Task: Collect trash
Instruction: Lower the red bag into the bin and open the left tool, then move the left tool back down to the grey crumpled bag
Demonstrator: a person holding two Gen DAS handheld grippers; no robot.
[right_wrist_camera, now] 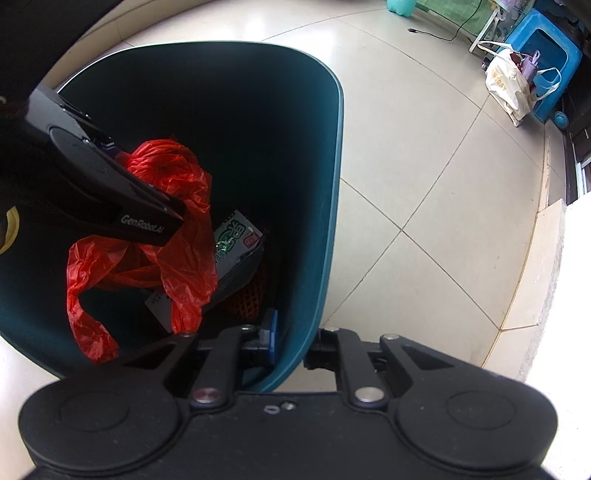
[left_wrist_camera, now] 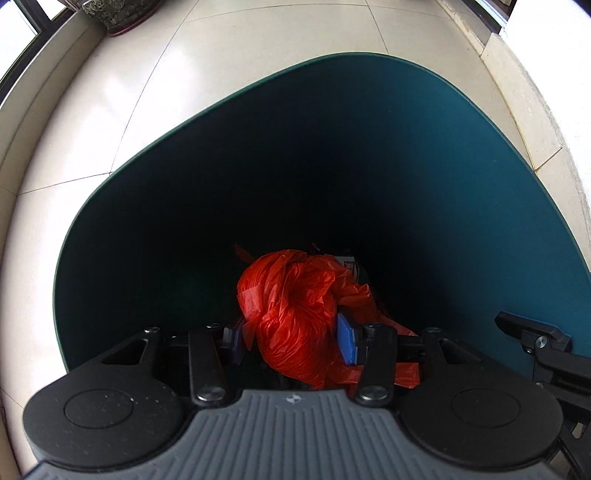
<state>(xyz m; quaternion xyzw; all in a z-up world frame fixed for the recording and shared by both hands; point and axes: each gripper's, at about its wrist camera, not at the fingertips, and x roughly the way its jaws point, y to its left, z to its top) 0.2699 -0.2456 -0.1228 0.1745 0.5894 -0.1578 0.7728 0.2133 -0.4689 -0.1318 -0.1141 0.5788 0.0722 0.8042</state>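
Observation:
A dark teal trash bin (left_wrist_camera: 461, 155) stands on the tiled floor, and also shows in the right wrist view (right_wrist_camera: 325, 206). My left gripper (left_wrist_camera: 291, 338) is shut on a crumpled red plastic bag (left_wrist_camera: 295, 302) and holds it inside the bin's mouth. The bag (right_wrist_camera: 177, 236) hangs down from that gripper (right_wrist_camera: 110, 147) in the right wrist view. Below it lie a green printed packet (right_wrist_camera: 236, 236) and orange mesh (right_wrist_camera: 247, 299). My right gripper (right_wrist_camera: 291, 347) is shut on the bin's near wall, one finger inside and one outside.
A plant pot (left_wrist_camera: 114, 14) stands by the window at the far left. A blue plastic stool (right_wrist_camera: 543, 48) and a cream tote bag (right_wrist_camera: 506, 85) stand at the far right, with a black cable (right_wrist_camera: 443, 35) on the floor.

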